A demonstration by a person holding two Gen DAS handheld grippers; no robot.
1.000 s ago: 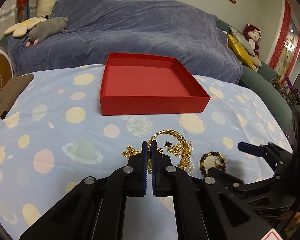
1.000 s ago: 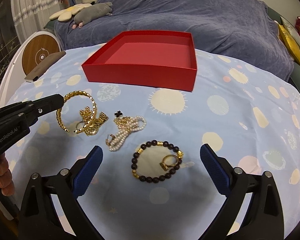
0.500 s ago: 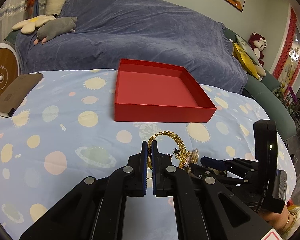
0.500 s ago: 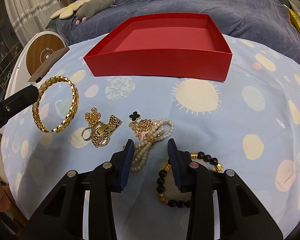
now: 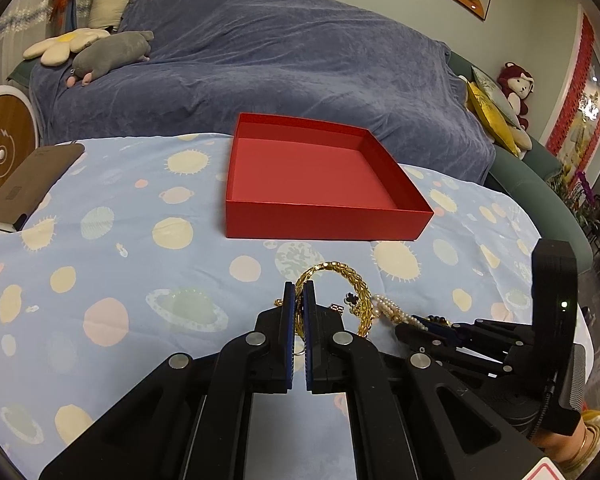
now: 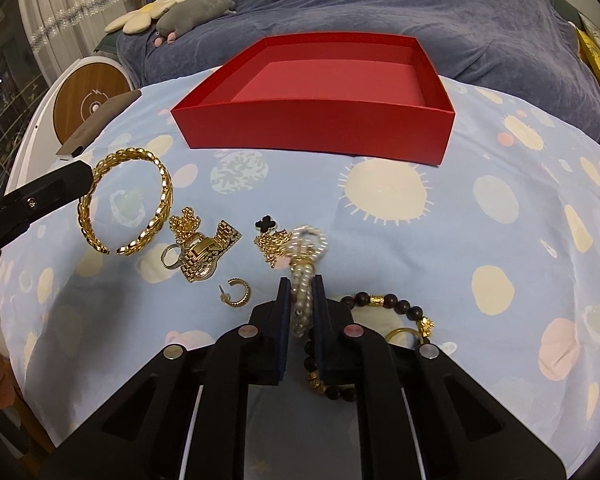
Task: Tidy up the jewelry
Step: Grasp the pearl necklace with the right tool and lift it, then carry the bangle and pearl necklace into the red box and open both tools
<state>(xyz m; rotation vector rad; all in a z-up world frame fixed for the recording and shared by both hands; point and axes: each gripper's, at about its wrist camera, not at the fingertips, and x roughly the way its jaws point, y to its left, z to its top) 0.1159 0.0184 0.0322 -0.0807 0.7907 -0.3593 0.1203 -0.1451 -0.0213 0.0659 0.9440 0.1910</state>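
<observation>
1. Left gripper [image 5: 299,300]: jaws pinched on the gold cuff bracelet [image 6: 128,200], held clear of the surface, near side of the red box [image 6: 320,130] and off toward its left corner.
2. Right gripper [image 6: 301,296]: jaws narrow, clamped on the pearl strand [image 6: 304,276], its loop dangling ahead toward the box's front wall.
3. Still lying short of the box: gold watch and ring cluster [image 6: 198,250], hoop earring [image 6: 236,292], clover-charm chain [image 6: 272,236], dark bead bracelet [image 6: 364,340] under the right gripper.
4. Box itself: empty as far as visible.
5. Risk: cuff gripped only at its rim, likely to pivot or slip during the carry.
6. Risk: pearl loop apparently tangled with the clover chain; could drag it along or snag.
7. Risk: both grippers converging on the box together, possible collision over its near wall.
</observation>
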